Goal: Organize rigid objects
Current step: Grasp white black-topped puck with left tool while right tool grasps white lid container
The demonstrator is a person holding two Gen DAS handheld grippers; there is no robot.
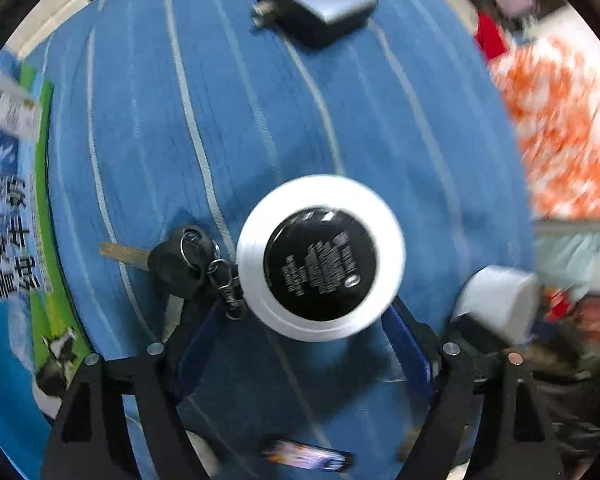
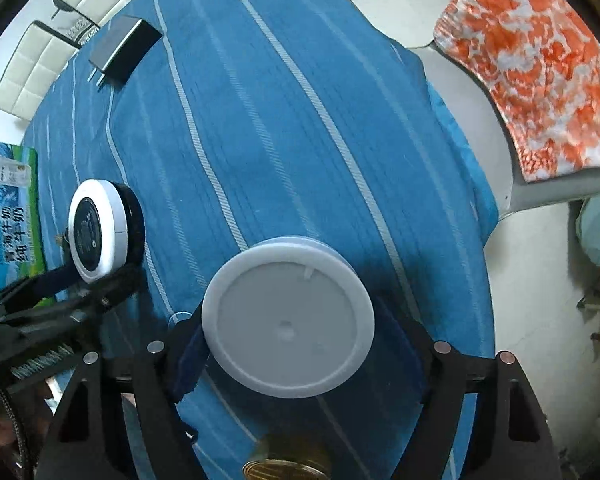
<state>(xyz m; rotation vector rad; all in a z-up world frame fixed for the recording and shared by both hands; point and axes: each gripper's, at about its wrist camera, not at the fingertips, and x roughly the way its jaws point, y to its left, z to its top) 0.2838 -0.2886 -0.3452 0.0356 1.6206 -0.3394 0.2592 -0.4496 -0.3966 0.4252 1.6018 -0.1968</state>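
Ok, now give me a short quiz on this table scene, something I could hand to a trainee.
1. True or false: in the left wrist view, the key lies to the left of the black-centred white disc.
2. What sits between the fingers of the right gripper? A) a plain white lid B) a spoon C) a mug
3. In the right wrist view, which corner of the picture holds the grey charger?

Key: 1 true; 2 A; 3 the upper left.
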